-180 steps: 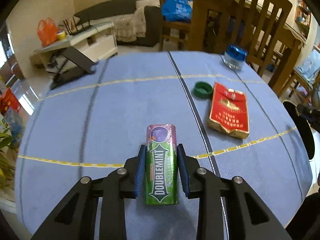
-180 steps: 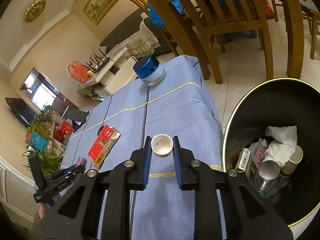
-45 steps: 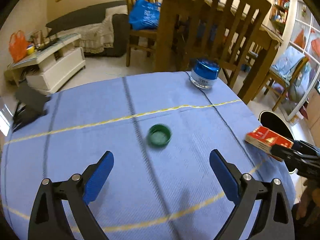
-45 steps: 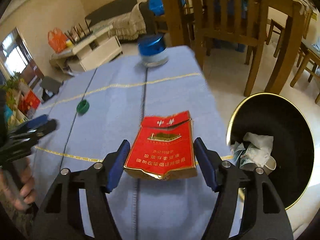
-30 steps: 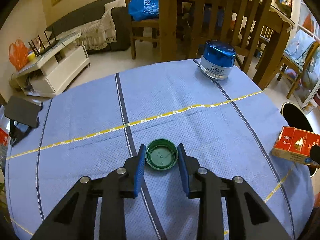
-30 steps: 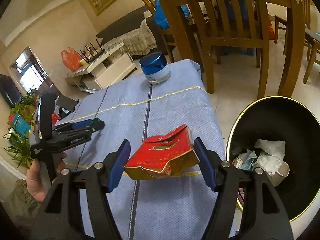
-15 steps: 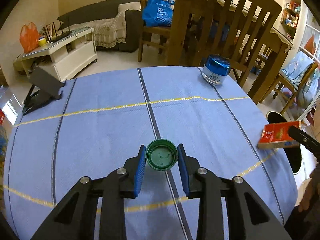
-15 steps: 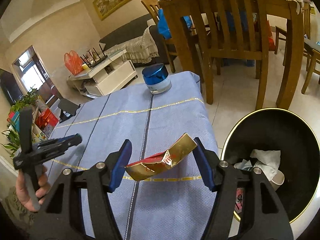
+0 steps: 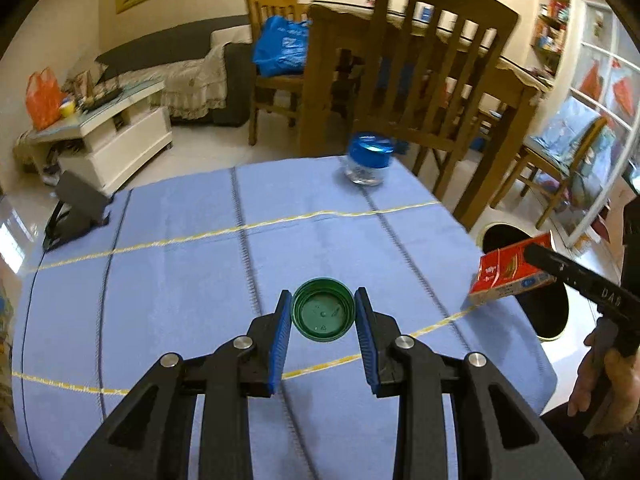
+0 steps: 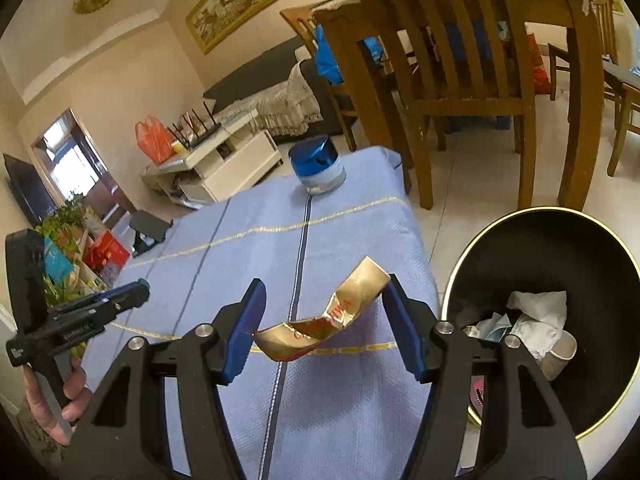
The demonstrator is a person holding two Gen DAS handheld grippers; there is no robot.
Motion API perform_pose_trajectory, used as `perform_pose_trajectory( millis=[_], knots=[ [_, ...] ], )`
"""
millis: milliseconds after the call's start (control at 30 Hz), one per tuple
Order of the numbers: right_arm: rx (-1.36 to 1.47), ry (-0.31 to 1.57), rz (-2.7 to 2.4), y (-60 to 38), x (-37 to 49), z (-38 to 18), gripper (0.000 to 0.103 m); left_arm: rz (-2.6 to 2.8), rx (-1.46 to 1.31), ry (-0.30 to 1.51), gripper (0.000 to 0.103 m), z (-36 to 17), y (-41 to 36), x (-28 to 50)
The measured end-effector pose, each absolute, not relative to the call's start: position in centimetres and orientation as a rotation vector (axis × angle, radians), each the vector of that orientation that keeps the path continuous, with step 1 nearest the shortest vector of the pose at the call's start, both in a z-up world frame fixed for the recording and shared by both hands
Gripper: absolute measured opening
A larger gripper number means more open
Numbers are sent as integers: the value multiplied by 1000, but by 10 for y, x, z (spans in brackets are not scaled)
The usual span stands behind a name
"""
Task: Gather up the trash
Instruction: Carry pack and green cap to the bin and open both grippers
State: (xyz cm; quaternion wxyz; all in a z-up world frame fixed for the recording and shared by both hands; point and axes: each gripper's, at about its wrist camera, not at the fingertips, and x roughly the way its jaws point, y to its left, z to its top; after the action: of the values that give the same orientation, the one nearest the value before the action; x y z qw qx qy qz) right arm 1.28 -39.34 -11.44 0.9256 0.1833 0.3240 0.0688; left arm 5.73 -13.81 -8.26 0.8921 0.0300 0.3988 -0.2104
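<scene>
Since earlier: both tools have lifted their loads off the surface (image 9: 168, 264); the red pack, flat a moment ago, now sits tilted and buckled, and the right tool's jaws have just been closing on it.
Left tool (image 9: 323, 314): clenched on the green bottle cap (image 9: 323, 314), open side up, held above the blue cloth.
Right tool (image 10: 325, 322): grasping the crushed red-and-gold cigarette pack (image 10: 332, 316); the pack spans the gap at a slant, its gold end against the right pad.
Trash bin (image 10: 532, 256): black with a gold rim, on the floor just beside the surface's edge, to the right of the pack; tissues and a cup already lie inside.
Left behind: a blue-lidded jar (image 10: 318, 168) stands at the far end of the surface; whether it counts as trash cannot be told.
Step in hand: carrying, judged from both items being held in the air.
Next move: likely swinging the pack rightward over the bin's mouth before the jaws part; the cap needs a longer crossing.
Risk: the buckled pack may slip from its slanted hold.
</scene>
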Motion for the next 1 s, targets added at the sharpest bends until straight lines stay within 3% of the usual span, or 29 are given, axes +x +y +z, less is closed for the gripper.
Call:
perform_pose_trajectory(
  millis=[667, 700, 733, 833, 1000],
  knots=[
    [470, 610, -169, -524, -39, -117, 57, -677, 249, 797, 29, -76, -310, 41],
    [469, 608, -180, -527, -40, -118, 44, -684, 255, 797, 29, -76, -316, 41],
    [469, 612, -185, -530, -39, -119, 19, -692, 262, 797, 29, -77, -323, 40],
    [469, 620, -228, -541, -37, -121, 18, -710, 281, 798, 29, -81, -341, 38],
    [527, 599, -282, -559, -42, -126, 34, -735, 305, 803, 29, -87, -363, 36]
  ],
)
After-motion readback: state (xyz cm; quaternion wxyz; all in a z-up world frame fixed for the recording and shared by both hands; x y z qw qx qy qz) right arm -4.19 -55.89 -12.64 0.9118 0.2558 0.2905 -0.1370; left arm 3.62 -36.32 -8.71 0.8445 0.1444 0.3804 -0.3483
